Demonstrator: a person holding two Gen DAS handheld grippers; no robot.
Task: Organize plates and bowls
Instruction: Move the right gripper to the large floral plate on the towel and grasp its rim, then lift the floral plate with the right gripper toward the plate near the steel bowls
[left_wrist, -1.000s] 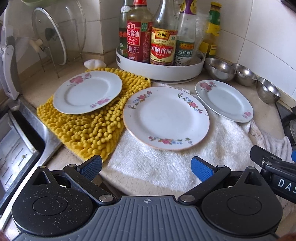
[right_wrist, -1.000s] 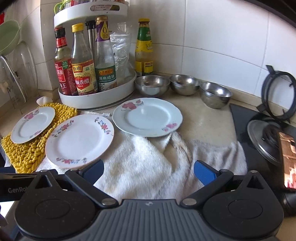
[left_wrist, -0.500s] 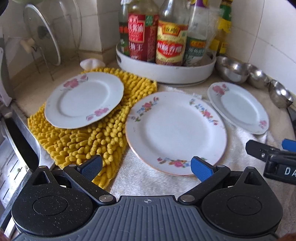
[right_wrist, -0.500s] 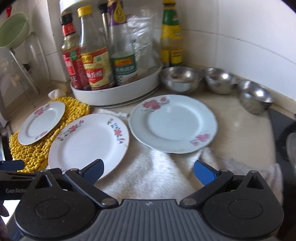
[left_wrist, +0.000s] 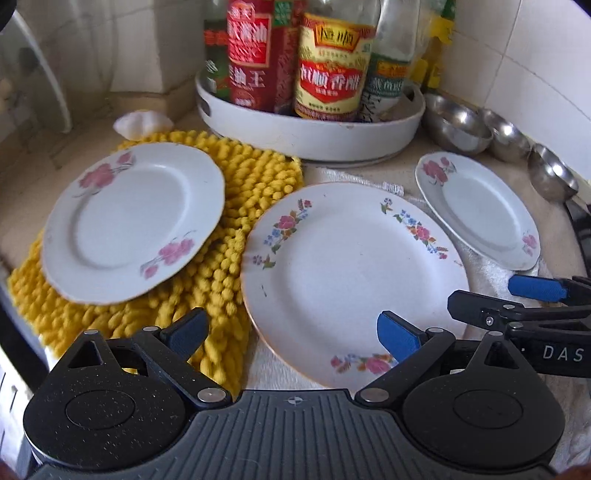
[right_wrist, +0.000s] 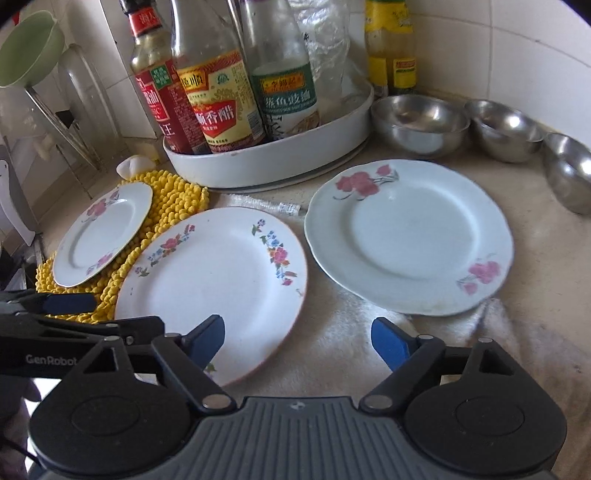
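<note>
Both grippers had dropped in closer than a second earlier; plates filled more of each view, bottle tops cut off. Judged an approach, nothing picked up or stacked yet.

Left-wrist view, left to right: small pink-flower plate (left_wrist: 131, 221) sat centre left on the yellow chenille mat (left_wrist: 236, 236). Left gripper (left_wrist: 291, 332) at lower centre, jaws wide and closing slightly, empty, over the near rim of the large floral plate (left_wrist: 354, 273), which lay on the white towel (left_wrist: 491, 280). Second pink-flower plate (left_wrist: 480, 214) lay upper right, rim just beside the big one. Three steel bowls (left_wrist: 458, 125) in a row against the tiled wall, far right. Right gripper (right_wrist: 297, 338) came in from the right edge, jaws wide, empty, over towel between the two right-hand plates.

Plates looked clean, glossy, shallow, thin-rimmed; big one had an orange edge line. Bottle tray (left_wrist: 310, 133) sat behind, on the surface (right_wrist: 517, 173).
</note>
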